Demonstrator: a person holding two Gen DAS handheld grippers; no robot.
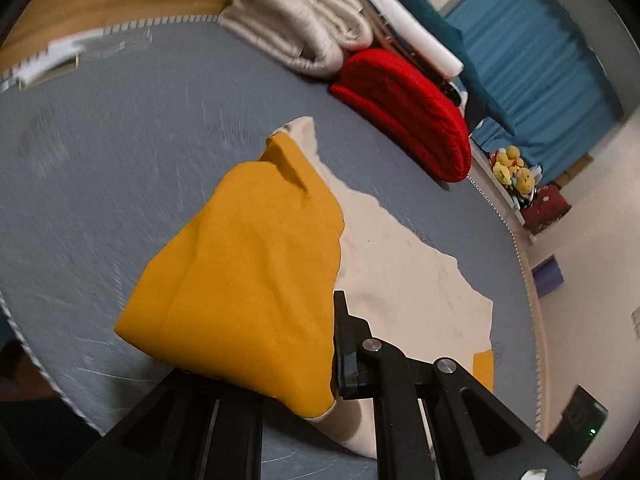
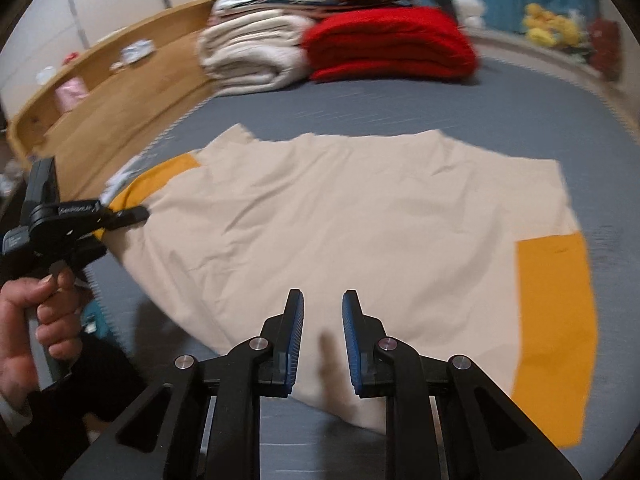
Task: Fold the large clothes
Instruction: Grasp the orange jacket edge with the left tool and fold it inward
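Observation:
A large cream garment (image 2: 340,216) with mustard-yellow sleeves lies spread on the grey-blue bed (image 2: 400,108). My left gripper (image 1: 320,344) is shut on the yellow left sleeve (image 1: 248,264) and holds it lifted; the sleeve drapes over and hides the left finger. The same gripper (image 2: 124,216) shows at the left of the right wrist view, pinching that sleeve. My right gripper (image 2: 323,312) is open and empty, just above the garment's near hem. The other yellow sleeve (image 2: 556,320) lies flat at the right.
Folded cream blankets (image 2: 256,52) and a folded red blanket (image 2: 384,44) are stacked at the far side of the bed. A wooden headboard shelf (image 2: 104,96) runs along the left. Plush toys (image 1: 514,170) and blue curtains (image 1: 532,60) stand beyond the bed.

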